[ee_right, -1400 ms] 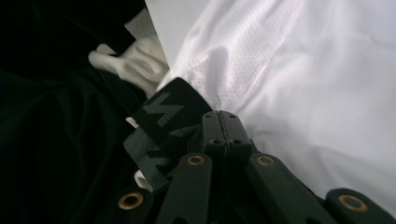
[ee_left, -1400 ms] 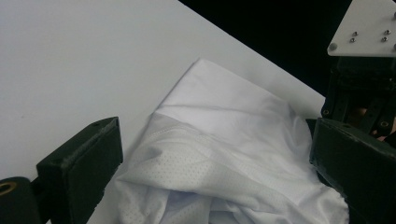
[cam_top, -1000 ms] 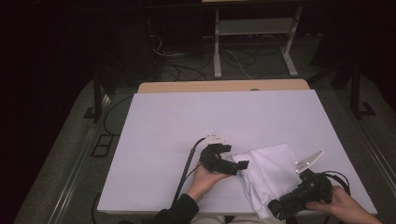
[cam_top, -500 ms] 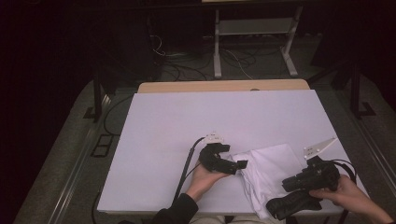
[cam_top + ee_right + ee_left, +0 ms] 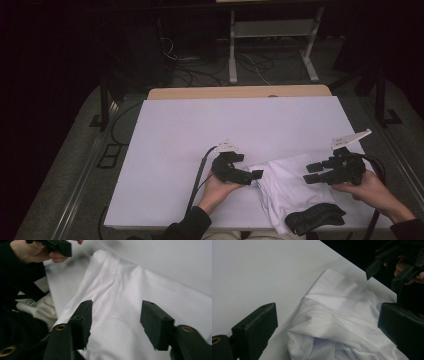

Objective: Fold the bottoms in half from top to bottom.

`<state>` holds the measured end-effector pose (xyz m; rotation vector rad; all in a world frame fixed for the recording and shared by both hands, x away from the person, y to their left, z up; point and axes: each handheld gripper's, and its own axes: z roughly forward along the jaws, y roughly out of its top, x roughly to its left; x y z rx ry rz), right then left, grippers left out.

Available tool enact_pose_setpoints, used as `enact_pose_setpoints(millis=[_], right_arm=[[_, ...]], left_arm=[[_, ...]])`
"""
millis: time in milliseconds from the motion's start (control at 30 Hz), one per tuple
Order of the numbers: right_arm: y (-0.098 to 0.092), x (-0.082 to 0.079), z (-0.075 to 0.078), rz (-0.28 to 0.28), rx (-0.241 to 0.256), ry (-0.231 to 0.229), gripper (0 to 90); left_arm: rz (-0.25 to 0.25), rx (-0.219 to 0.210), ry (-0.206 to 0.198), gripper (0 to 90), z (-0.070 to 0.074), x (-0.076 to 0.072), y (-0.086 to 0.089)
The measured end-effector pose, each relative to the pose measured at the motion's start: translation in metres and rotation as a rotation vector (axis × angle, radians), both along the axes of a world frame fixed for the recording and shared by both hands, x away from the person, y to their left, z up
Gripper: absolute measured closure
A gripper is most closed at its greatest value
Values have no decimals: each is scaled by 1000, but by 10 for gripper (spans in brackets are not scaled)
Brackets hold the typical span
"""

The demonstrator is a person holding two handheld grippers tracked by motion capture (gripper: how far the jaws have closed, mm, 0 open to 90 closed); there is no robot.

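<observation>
White table [image 5: 200, 130], dark room; white garment [image 5: 287, 187] at five o'clock. Left gripper [image 5: 252, 175] gapes wide at its edge, right gripper [image 5: 312, 172] spread above it, both empty.

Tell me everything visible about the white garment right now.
The white garment is a thin, partly perforated mesh-like fabric, crumpled and loosely folded at the table's near edge. A black band lies at its near end. The left gripper meets its left edge, jaws open; the right gripper hovers open over its right side.
</observation>
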<state>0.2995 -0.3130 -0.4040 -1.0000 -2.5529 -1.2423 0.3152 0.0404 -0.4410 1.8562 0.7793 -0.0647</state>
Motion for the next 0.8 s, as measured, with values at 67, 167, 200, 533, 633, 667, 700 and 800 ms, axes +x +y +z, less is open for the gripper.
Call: enact_pose_setpoints(millis=[67,167,200,533,633,667,700,800], right_arm=[[-2,5,-2,-14,0,0,362],[-5,12,-5,-35,6,-4,319],[-6,14,-6,-42,7,-4,312],[-18,37,-15,-111,10,-6,271],[-22,45,-18,-129,5,-6,271],[-24,47,-19,-137,1,-6,271],[-25,49,-21,-142,3,-3,271],[-30,55,-25,-157,11,1,273]], left_arm=[[6,0,6,18,-1,1,0],[10,1,12,19,-2,3,0],[14,-1,17,19,-2,3,0],[38,11,41,20,-9,11,1],[43,16,46,22,-11,14,2],[45,16,49,26,-11,14,2],[45,17,52,31,-12,15,2],[49,19,57,33,-14,17,2]])
